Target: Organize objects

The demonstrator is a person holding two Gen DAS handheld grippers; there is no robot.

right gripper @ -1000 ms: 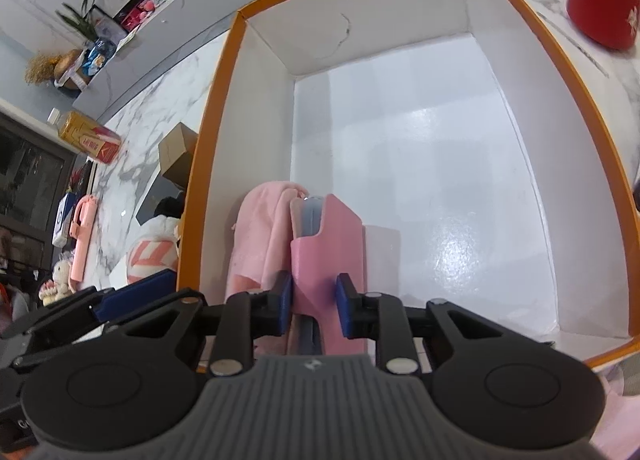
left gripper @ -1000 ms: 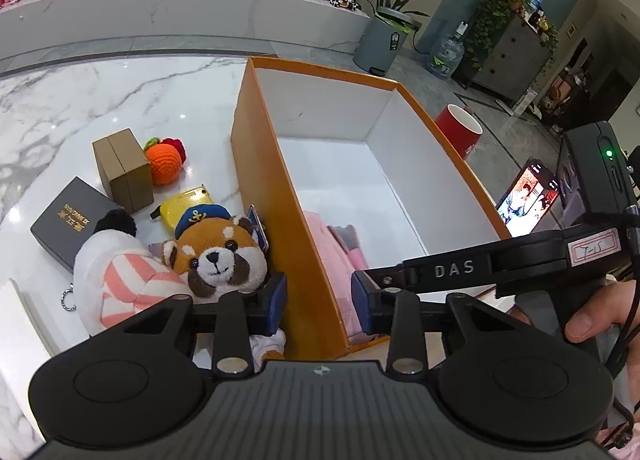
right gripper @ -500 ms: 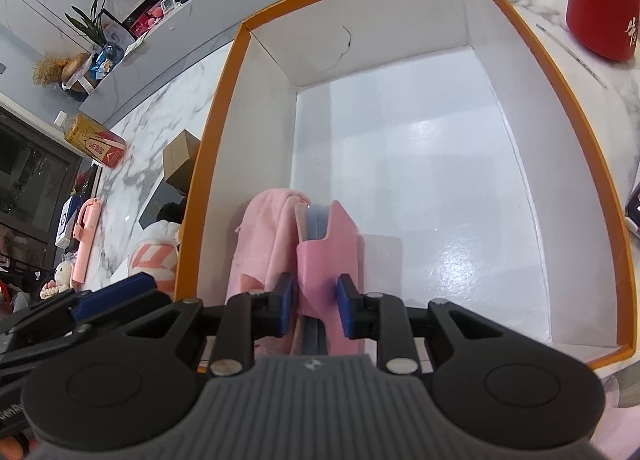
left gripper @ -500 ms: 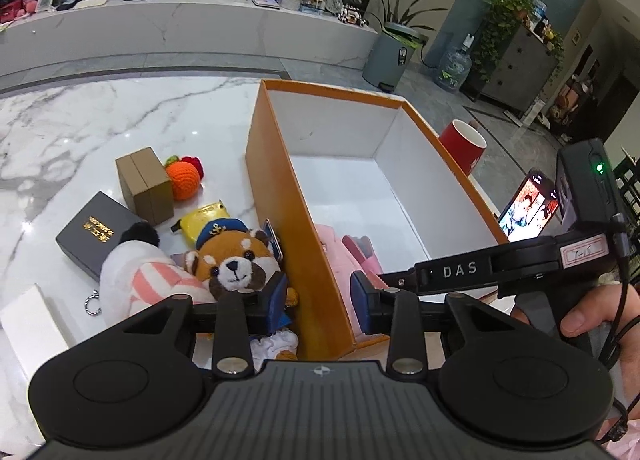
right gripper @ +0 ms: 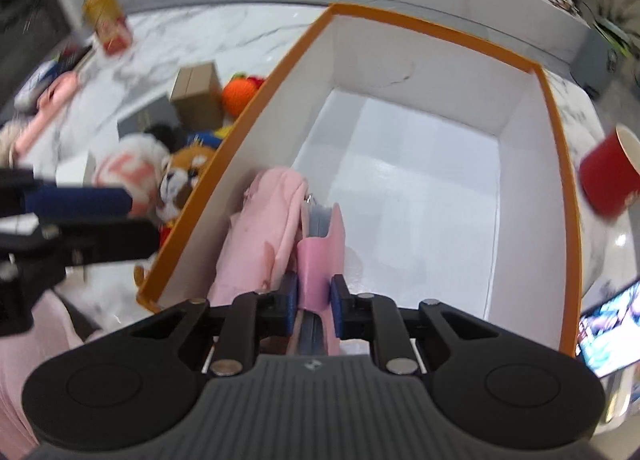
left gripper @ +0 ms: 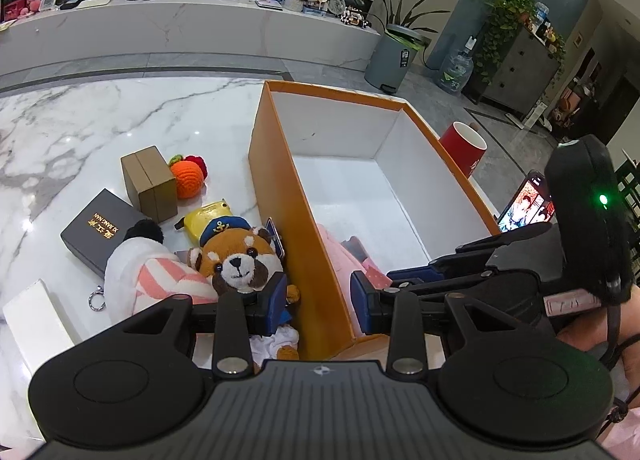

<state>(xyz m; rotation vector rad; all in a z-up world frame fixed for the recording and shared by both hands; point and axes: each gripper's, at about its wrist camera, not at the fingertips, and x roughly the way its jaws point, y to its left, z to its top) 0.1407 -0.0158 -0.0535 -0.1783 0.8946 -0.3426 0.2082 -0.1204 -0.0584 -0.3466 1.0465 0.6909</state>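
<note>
Right tongs (right gripper: 313, 302) swung left, blurred, gripping pink case (right gripper: 321, 260); left tongs (left gripper: 319, 302) wide.

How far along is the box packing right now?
Early stage. A pink cloth already lies inside the orange box. The right gripper is shut on a pink case above the box floor. The left gripper is open. The red panda plush, brown box and orange knit ball remain outside.
</note>
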